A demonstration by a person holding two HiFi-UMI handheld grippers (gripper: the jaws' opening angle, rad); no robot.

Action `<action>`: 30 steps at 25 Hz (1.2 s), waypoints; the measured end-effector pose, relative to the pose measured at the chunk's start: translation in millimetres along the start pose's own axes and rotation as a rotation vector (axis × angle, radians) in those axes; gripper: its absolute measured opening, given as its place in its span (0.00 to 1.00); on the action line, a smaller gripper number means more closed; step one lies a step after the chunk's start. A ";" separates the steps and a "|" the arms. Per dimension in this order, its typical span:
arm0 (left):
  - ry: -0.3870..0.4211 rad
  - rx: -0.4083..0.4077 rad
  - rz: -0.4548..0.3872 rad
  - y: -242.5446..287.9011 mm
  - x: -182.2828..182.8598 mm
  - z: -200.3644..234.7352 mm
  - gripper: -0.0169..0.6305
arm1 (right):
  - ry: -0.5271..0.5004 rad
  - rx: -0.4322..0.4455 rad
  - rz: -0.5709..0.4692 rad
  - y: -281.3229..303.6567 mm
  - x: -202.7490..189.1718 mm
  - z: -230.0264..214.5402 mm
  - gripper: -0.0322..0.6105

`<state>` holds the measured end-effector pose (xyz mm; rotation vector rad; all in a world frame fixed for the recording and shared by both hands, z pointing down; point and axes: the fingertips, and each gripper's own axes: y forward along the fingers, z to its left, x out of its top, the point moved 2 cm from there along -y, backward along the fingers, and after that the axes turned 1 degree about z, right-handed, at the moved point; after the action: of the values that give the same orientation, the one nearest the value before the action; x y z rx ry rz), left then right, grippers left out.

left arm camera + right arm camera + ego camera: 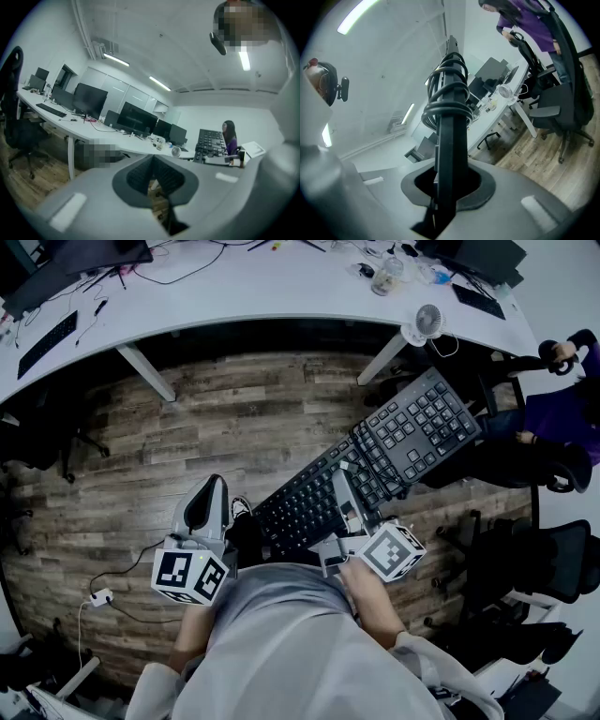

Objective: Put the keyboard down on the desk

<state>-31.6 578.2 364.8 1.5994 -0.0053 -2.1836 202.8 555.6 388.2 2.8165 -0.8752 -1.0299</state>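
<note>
A black keyboard [375,460] hangs slanted in the air above the wooden floor, in front of the curved white desk [262,287]. My right gripper [345,488] is shut on its near long edge. In the right gripper view the keyboard [449,145] rises edge-on from between the jaws, with its black cable [447,101] coiled round it. My left gripper [208,505] is held beside it to the left, apart from the keyboard, shut with nothing in it. In the left gripper view the keyboard [209,145] shows at the right and the left gripper [153,180] holds nothing.
The desk carries monitors [89,99], another keyboard [47,341], cables, a cup [386,277] and a small white fan [427,322]. A person in purple [553,413] sits at the right among black office chairs [548,559]. A white plug [98,597] with its cable lies on the floor.
</note>
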 end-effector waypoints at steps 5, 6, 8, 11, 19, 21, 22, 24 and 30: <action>-0.008 -0.003 -0.005 6.8 3.3 -3.0 0.03 | -0.008 -0.005 0.006 0.3 4.2 -2.0 0.16; -0.009 -0.007 -0.005 8.2 3.7 -2.3 0.03 | -0.011 -0.007 0.005 0.7 4.0 -1.5 0.16; -0.009 -0.016 -0.005 10.2 4.9 0.0 0.03 | -0.019 -0.011 0.001 1.8 2.9 1.0 0.16; -0.007 -0.035 -0.010 10.7 10.1 7.7 0.03 | -0.028 -0.028 -0.009 5.7 -1.8 6.7 0.16; -0.005 -0.103 -0.020 28.0 35.3 51.1 0.03 | 0.019 -0.034 -0.072 43.1 -9.9 30.7 0.16; -0.003 -0.119 -0.019 33.0 40.3 61.0 0.03 | 0.023 -0.038 -0.079 52.3 -13.7 36.1 0.16; -0.001 -0.128 -0.019 35.8 43.0 65.6 0.03 | 0.020 -0.039 -0.083 56.9 -15.3 38.8 0.16; 0.002 -0.148 -0.021 41.0 48.7 74.1 0.03 | 0.017 -0.049 -0.091 64.5 -18.5 42.2 0.16; 0.008 -0.179 -0.020 46.8 61.9 97.8 0.03 | 0.019 -0.066 -0.121 81.7 -23.5 55.9 0.16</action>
<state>-119.7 490.6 353.1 1.5137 0.2035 -2.1273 113.8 508.1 374.6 2.8489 -0.6631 -1.0237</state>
